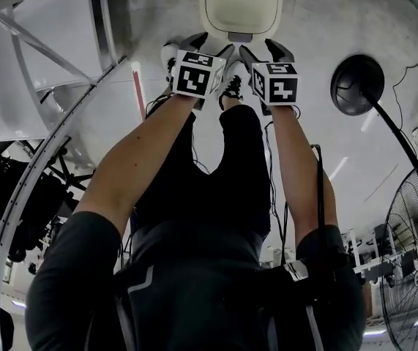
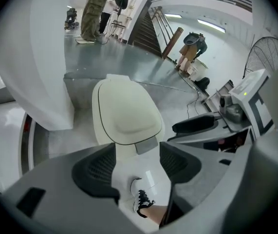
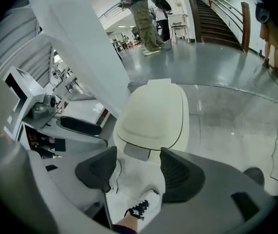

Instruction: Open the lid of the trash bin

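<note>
The trash bin (image 1: 240,6), lid down, stands on a polished grey concrete floor (image 1: 326,28) beside a white column (image 3: 80,48). The left gripper (image 1: 209,46) and right gripper (image 1: 265,50) hover near its front edge, jaws wide apart and empty. A staircase (image 3: 216,18) rises beyond. A pedestal fan (image 1: 413,247) stands well apart.

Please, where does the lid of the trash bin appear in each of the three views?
Head view: lid at top centre, cut by the upper edge.
Left gripper view: lid at centre, slightly left.
Right gripper view: lid at centre, slightly right.
Shared landmark: grey tab on the lid's near edge.
</note>
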